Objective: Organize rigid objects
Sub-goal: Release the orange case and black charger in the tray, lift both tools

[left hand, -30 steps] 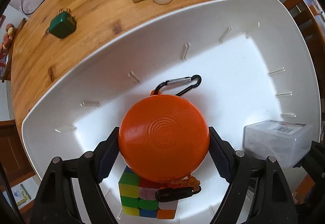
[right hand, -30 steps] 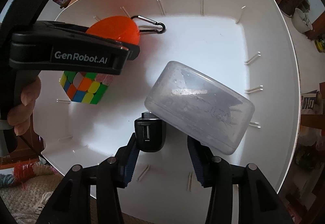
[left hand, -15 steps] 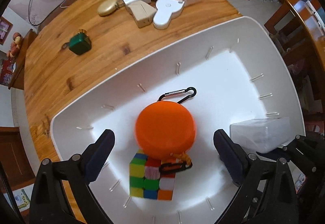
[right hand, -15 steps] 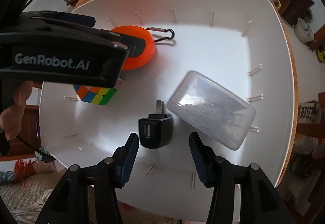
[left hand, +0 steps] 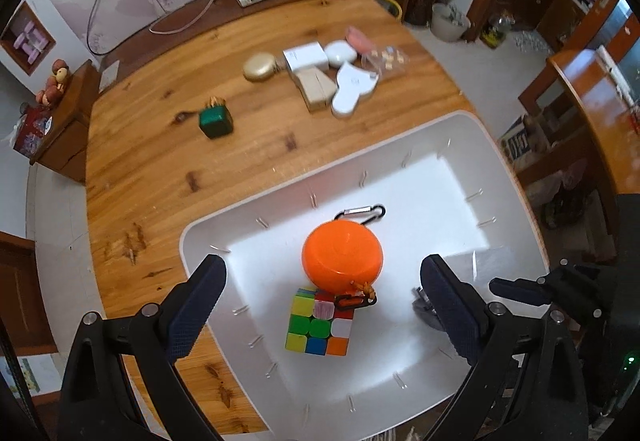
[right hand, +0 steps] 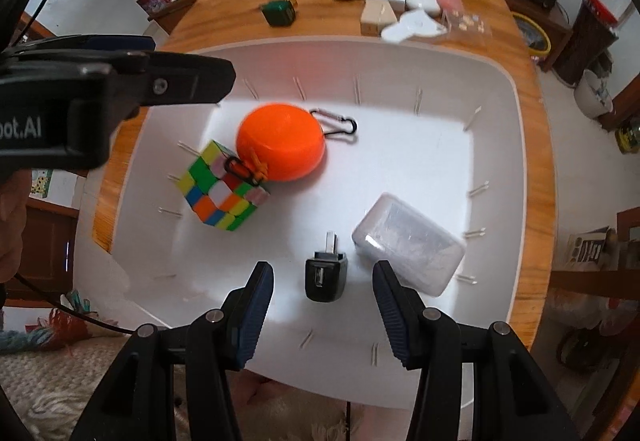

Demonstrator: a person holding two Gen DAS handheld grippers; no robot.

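- Your left gripper (left hand: pixel 323 295) has its jaws spread wide with nothing pressed between the pads; it hangs above the white tray (left hand: pixel 404 145).
- Below the gap of those jaws, nearer the far side, sits the orange round case (left hand: pixel 342 261), free of both pads, with a black carabiner (left hand: pixel 362 212) lying just past it.
- The case leans on the top edge of the colour cube (left hand: pixel 319 325), which lies almost midway between your left pads; a small black clip (left hand: pixel 352 301) on an orange cord rests on the cube's top.
- Your right gripper (right hand: pixel 324 315) holds its jaws partly apart, gripping nothing.
- The black USB charger (right hand: pixel 326 275) lies on the tray floor straight ahead of that gap, touching neither pad.
- The clear plastic box (right hand: pixel 408 243) lies just beyond your right-hand pad, beside the charger.
- Far ahead of both jaws, on the wooden table (left hand: pixel 160 161), stand a green box (left hand: pixel 216 121) and a cluster of white, beige and gold cases (left hand: pixel 316 73).
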